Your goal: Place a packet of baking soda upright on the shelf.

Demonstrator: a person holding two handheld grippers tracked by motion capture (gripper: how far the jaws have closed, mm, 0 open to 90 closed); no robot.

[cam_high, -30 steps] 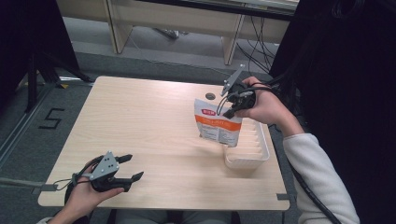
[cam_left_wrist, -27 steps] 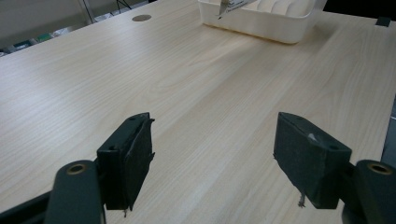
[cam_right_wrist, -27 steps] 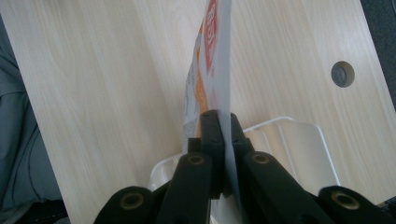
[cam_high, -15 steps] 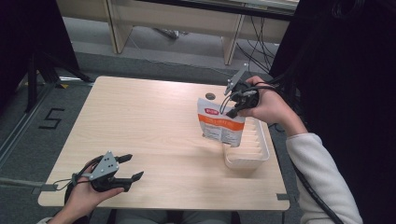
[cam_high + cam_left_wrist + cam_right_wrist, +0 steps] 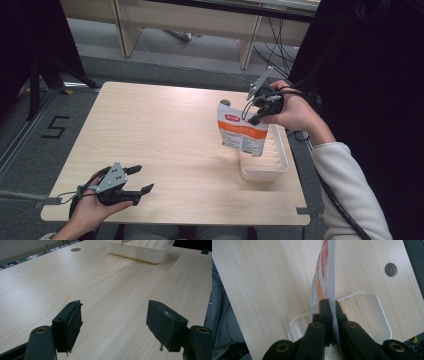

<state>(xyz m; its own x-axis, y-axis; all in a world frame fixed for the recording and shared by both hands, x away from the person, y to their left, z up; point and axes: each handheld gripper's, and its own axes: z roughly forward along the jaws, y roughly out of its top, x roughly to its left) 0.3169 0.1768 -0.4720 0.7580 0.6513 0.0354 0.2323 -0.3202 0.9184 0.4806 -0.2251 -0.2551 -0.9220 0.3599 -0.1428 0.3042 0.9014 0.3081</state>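
an orange-and-white pouch [image 5: 242,131] is pinched by its top edge in the right gripper [image 5: 255,116] and hung over the ribbed white tray [image 5: 280,165], apparently for slotting; the left gripper [image 5: 142,182] is rested wide apart, empty, on the table [image 5: 165,130].

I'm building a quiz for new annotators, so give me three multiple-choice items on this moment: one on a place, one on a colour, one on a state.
1. Where is the white ribbed plastic tray?
A. right side of the light wooden table
B. left edge
C. on the floor

2. What colours show on the flat pouch?
A. blue and black
B. white and orange
C. green

3. How is the left claw?
A. shut on the pouch
B. open, holding nothing
C. shut on the tray

Answers: 1 A, the tray sits near the table's right edge; 2 B, white with an orange panel; 3 B, its pads stand apart over bare wood, while the right claw pinches the pouch.
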